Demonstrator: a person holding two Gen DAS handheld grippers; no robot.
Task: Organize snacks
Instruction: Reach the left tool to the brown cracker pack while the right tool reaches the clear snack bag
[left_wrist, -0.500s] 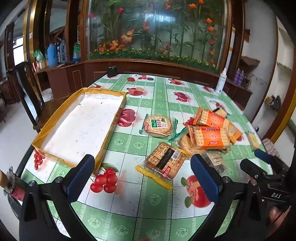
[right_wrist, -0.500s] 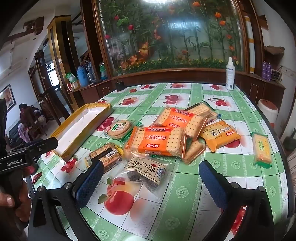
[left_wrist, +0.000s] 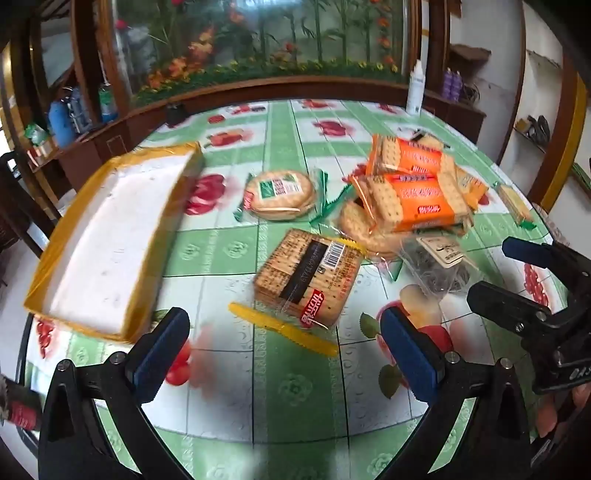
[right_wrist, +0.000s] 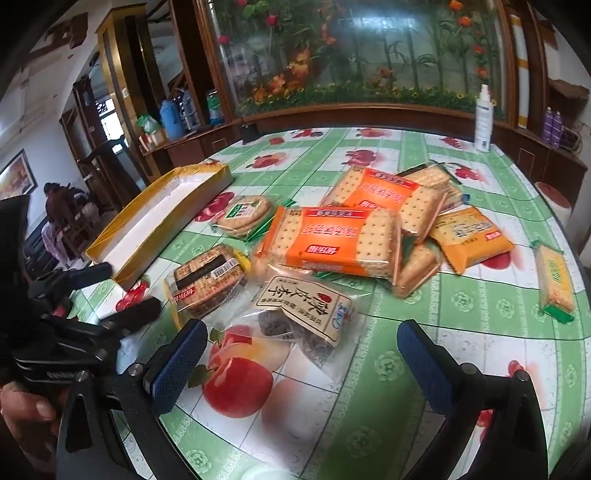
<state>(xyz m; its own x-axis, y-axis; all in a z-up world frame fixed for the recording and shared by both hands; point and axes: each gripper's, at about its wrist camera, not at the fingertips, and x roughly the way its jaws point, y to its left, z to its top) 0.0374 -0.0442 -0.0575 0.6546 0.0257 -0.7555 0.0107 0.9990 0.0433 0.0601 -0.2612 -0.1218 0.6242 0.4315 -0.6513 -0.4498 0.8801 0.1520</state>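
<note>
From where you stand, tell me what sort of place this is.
Most likely a home dining room: a round table under a fruit-print cloth, a wooden cabinet with flower-painted glass behind it, and wooden chairs to the side.

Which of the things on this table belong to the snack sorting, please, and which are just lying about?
For the job:
- yellow tray, nothing in it
- square cracker pack
- round cracker pack
- orange cracker packs
- dried plum bag
- yellow pack
- small green pack

Lying about:
- spray bottle
- black cup
</note>
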